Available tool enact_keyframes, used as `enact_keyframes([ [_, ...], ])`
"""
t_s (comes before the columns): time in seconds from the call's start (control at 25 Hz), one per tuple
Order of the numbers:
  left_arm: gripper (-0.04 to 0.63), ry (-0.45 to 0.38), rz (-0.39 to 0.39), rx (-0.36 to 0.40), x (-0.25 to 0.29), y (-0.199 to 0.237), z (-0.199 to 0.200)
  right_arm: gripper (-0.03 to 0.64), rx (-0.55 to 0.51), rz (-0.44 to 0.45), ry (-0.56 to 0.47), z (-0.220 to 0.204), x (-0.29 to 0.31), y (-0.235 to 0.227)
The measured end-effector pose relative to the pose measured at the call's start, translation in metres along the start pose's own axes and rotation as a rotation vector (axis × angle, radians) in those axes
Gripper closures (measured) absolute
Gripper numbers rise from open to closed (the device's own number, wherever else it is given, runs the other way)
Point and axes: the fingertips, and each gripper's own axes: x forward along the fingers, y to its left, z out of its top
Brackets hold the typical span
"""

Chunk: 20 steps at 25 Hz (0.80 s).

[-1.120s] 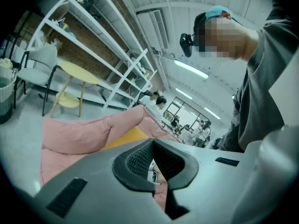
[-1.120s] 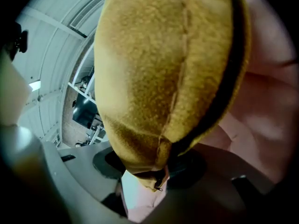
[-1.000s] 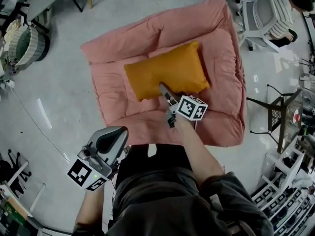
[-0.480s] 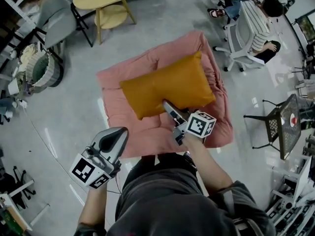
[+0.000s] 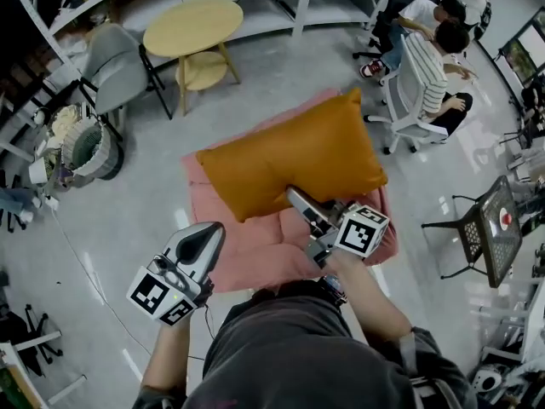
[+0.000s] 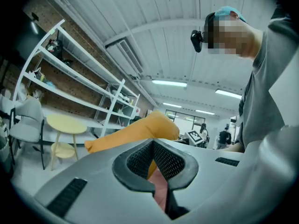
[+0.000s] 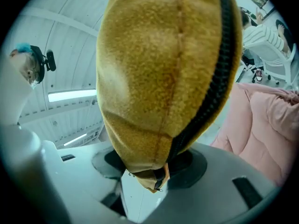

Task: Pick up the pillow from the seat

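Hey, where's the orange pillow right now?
In the head view the orange pillow sits mid-frame, held over the pink seat by the right tool clamped on its near edge; the round yellow table stands beyond it, upper left.

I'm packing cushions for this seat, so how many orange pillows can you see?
1: the orange pillow, held above the pink seat, its lower edge gripped in the right claw. Another could be hidden beneath it.

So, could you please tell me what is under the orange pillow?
The pink seat cushion lies beneath the orange pillow, which the right gripper holds by its edge. Only the cushion's near part and edges show; the pillow covers the rest.
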Motion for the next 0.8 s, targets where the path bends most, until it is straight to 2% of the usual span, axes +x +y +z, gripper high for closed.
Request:
enact_keyframes([
  [0.28, 0.584, -0.041, 0.014, 0.038, -0.011, 0.000, 0.021, 0.405, -0.029, 0.050, -0.029, 0.018, -0.008, 0.037],
  [0.8, 0.584, -0.048, 0.021, 0.027, -0.019, 0.003, 0.020, 0.405, -0.047, 0.062, -0.023, 0.019, -0.012, 0.054],
])
